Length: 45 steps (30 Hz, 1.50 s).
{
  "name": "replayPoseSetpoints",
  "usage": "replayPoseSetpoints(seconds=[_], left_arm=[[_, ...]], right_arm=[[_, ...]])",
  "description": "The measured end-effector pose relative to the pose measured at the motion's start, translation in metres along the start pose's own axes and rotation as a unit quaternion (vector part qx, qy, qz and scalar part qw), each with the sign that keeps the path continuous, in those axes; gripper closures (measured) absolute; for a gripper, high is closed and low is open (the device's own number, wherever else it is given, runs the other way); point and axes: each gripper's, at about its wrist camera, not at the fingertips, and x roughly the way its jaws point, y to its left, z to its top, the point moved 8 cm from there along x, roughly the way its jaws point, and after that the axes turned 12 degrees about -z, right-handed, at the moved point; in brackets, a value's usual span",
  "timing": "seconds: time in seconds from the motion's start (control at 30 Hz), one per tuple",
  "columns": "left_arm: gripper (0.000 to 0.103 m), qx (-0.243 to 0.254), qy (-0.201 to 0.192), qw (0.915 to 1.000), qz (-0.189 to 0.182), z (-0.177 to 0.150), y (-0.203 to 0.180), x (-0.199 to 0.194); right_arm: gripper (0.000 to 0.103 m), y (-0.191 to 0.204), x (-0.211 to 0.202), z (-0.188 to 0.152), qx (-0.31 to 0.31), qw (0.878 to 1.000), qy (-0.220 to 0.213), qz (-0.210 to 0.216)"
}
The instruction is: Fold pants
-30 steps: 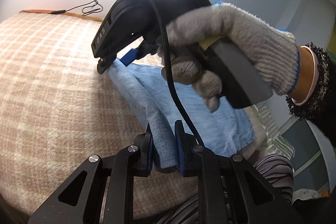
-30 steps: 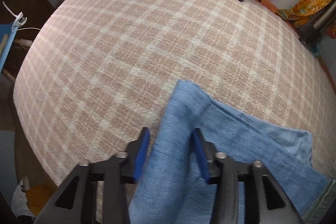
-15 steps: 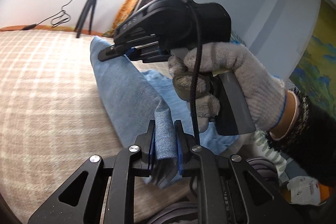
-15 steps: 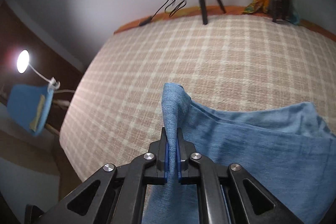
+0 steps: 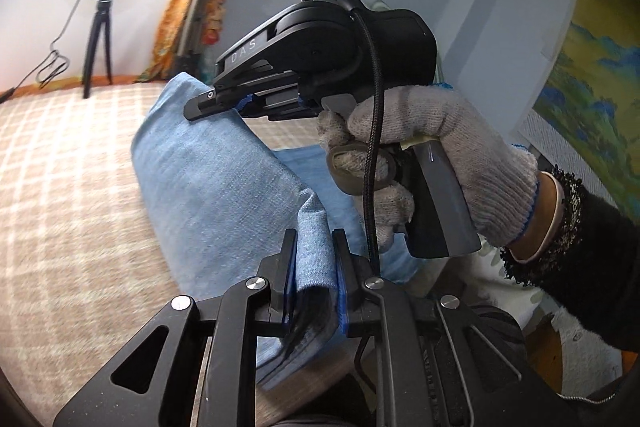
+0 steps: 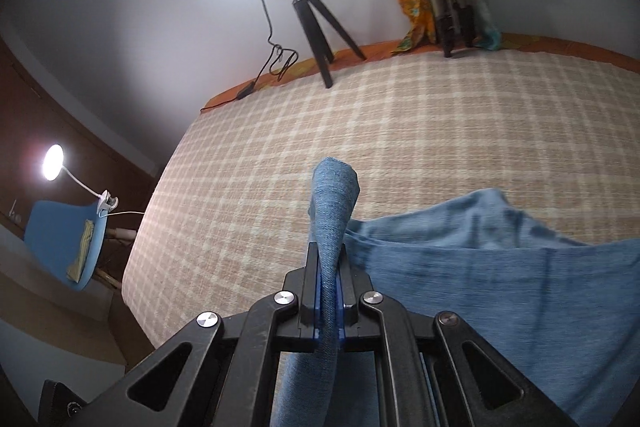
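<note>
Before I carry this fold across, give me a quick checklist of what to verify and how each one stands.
1. Left hand-held gripper clamped on the blue pants: ok, a thick bunch of fabric sits between its pads.
2. Right hand-held gripper clamped on the pants: ok, shut on a thin pinch.
3. Held edge lifted off the checked bedspread: ok.
4. Landing area ahead free of clutter: ok, bare bedspread; tripod stands at the far edge.
5. Lower layer lying flat: not ok, it looks rumpled.
6. Both grips on matching corners: cannot tell.
</note>
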Motion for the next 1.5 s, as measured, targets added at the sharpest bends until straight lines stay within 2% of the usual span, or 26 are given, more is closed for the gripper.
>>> replayPoseSetpoints(seconds=[0.43,1.0,1.5], left_arm=[[0.089,0.051,0.057,0.9971,-0.004,0.007,-0.022,0.056],[0.089,0.058,0.077,0.9936,-0.06,0.012,-0.062,0.1],[0.089,0.078,0.104,0.987,-0.095,0.009,-0.086,0.146]], right_arm=[[0.1,-0.074,-0.022,-0.002,0.014,0.999,-0.015,-0.033],[0.1,-0.152,-0.052,-0.014,0.049,0.996,-0.027,-0.063],[0.101,-0.212,-0.076,-0.021,0.06,0.992,-0.033,-0.105]])
